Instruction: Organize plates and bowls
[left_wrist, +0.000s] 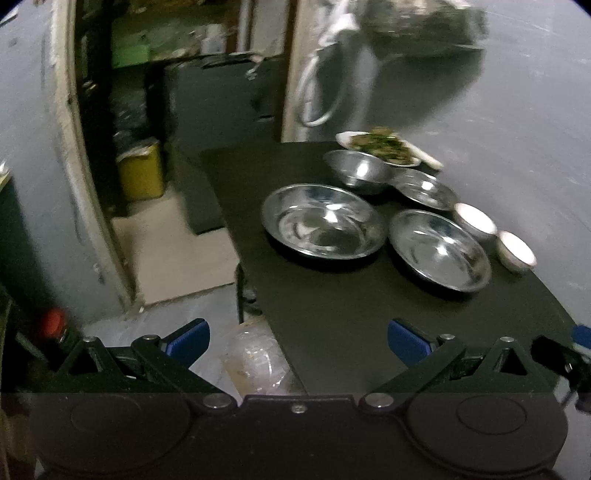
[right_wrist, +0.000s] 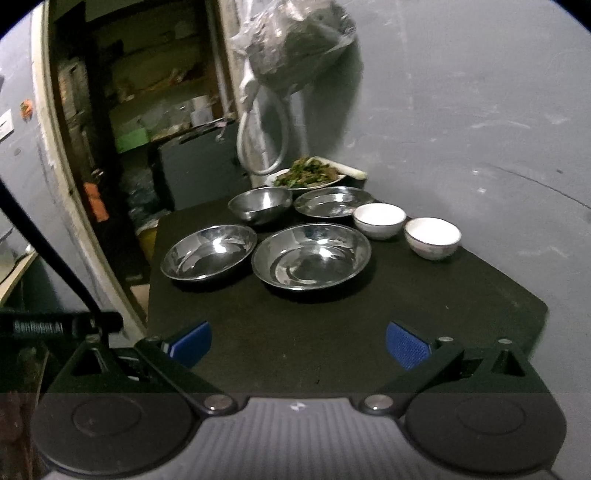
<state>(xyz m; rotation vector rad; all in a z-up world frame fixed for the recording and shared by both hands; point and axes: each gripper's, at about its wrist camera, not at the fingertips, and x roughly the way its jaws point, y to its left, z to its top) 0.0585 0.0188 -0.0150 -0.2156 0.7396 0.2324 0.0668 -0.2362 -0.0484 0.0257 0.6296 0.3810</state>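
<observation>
Both-handed, the left hand-held gripper (left_wrist: 298, 341) and the right hand-held gripper (right_wrist: 298, 343) hang above the near edge of the bench (right_wrist: 332, 332), blue pads spread wide, nothing between them. Four steel dishes sit grouped on the bench: two wide plates (right_wrist: 208, 252) (right_wrist: 311, 254) side by side in front, a deeper steel bowl (right_wrist: 259, 204) and a shallow dish (right_wrist: 333, 202) behind. Two white bowls (right_wrist: 379, 219) (right_wrist: 432, 237) stand to their right, near the wall. At the back a white plate of greens (right_wrist: 308, 175) rests by the wall. The bench top is dark and matte. A grey wall (right_wrist: 480, 110) runs along the right; a doorway (right_wrist: 147, 110) opens on the left onto cluttered shelves.
</observation>
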